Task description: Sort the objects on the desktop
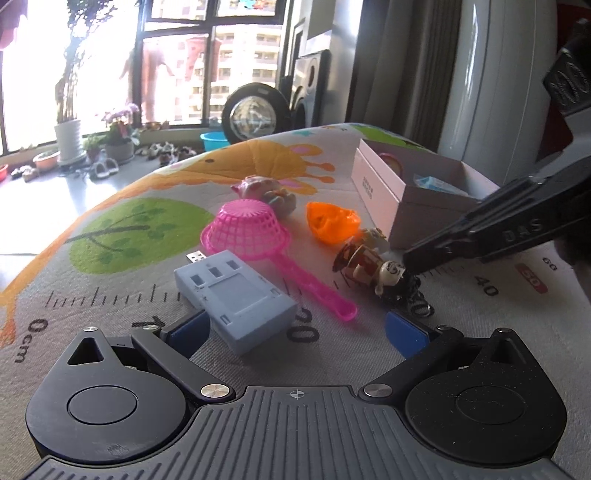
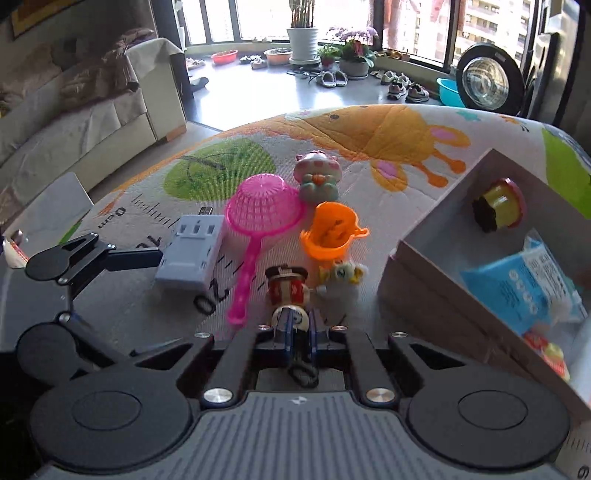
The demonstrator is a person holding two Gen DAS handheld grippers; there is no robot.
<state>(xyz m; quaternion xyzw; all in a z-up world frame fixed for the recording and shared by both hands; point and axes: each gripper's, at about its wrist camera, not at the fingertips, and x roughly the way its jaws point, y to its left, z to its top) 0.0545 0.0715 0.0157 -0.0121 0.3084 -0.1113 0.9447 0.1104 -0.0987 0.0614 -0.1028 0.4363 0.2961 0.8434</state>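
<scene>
My right gripper (image 2: 297, 334) jaws are clenched on the toy figure (image 2: 288, 291), its long axis pointing straight ahead; the open box (image 2: 417, 258) lies just to their right. My left gripper (image 1: 295, 332) jaws stand released.

A home living room is being shown. A cloth-draped sofa (image 2: 85, 107) is standing at the left, and potted plants (image 2: 303, 33) are lined up at the far windows (image 1: 177, 55), with shoes and slippers (image 2: 406, 90) scattered on the floor beside them. High-rise flats are being seen outside. A children's cartoon mat (image 1: 147, 229) with a printed ruler is covering the near surface, and small toys are lying on it.
</scene>
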